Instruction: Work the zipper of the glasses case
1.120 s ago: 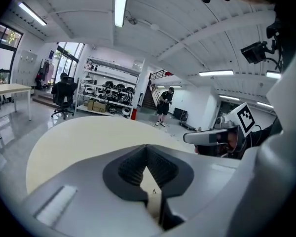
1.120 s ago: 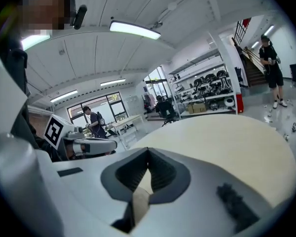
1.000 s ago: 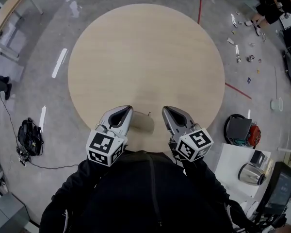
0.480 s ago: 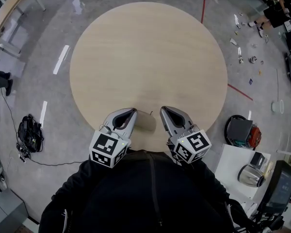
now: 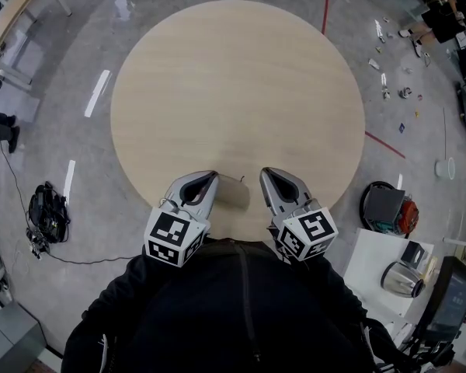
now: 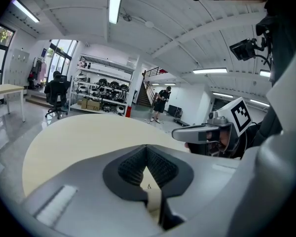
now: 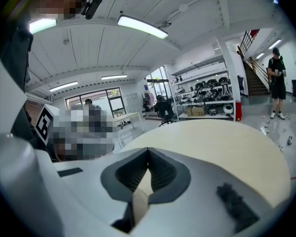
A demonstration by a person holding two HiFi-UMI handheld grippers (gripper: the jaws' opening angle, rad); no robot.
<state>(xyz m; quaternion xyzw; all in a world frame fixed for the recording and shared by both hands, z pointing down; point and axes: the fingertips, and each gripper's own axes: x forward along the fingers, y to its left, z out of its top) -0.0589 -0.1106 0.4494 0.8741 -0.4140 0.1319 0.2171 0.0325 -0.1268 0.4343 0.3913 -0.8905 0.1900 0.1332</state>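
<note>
We look down at a big round table (image 5: 233,76). At its 6 o'clock edge, close to us, lies a small tan shape. We think it is the glasses case (image 5: 230,196). It is almost the same colour as the table, so it is hard to see. A thin dark bit (image 5: 238,180) pokes out near its 1 o'clock corner. It may be the zipper's pull, but it is too small for us to be sure.

Our left gripper (image 5: 210,176) is at the case's 9 o'clock side. Our right gripper (image 5: 266,173) is at its 3 o'clock side. Both are just beside the case, but we cannot tell if they touch it. Both grippers are pinched all the way shut. Their bumpy black pads press on each other, and nothing is between them.

How far along are we? We cannot see the zipper's teeth, so we cannot say if the case is zipped up or open. The case could be waiting for its zipper to be pulled. Or the zipper could be done and let go. Right now, neither gripper holds the pull.
</note>
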